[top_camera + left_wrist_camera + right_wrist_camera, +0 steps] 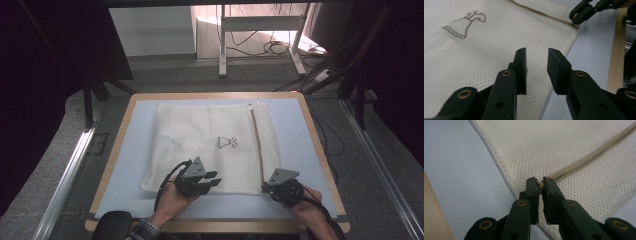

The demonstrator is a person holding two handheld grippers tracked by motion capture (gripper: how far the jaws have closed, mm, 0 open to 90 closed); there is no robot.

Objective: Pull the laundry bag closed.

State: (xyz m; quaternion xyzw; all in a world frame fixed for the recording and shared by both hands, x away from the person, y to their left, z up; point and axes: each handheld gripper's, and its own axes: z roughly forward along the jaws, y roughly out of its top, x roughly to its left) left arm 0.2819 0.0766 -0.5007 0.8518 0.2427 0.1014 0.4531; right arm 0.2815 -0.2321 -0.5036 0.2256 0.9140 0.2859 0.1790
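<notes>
A white mesh laundry bag (200, 145) lies flat on the pale blue mat (135, 150). It bears a small dress drawing (227, 142) and a beige zipper (257, 145) that runs from the far edge to the near edge. My left gripper (215, 181) hovers open over the bag's near edge (474, 62), jaws apart with nothing between them (536, 53). My right gripper (264, 188) sits at the zipper's near end, and its jaws are closed on a small beige piece of the zipper (594, 156) at the bag's edge (539, 181).
The mat covers a wooden table (117, 150) whose rim shows all round. Bare mat (295, 130) lies right of the bag, and more is left of it. A white frame with cables (260, 30) stands on the floor beyond the table.
</notes>
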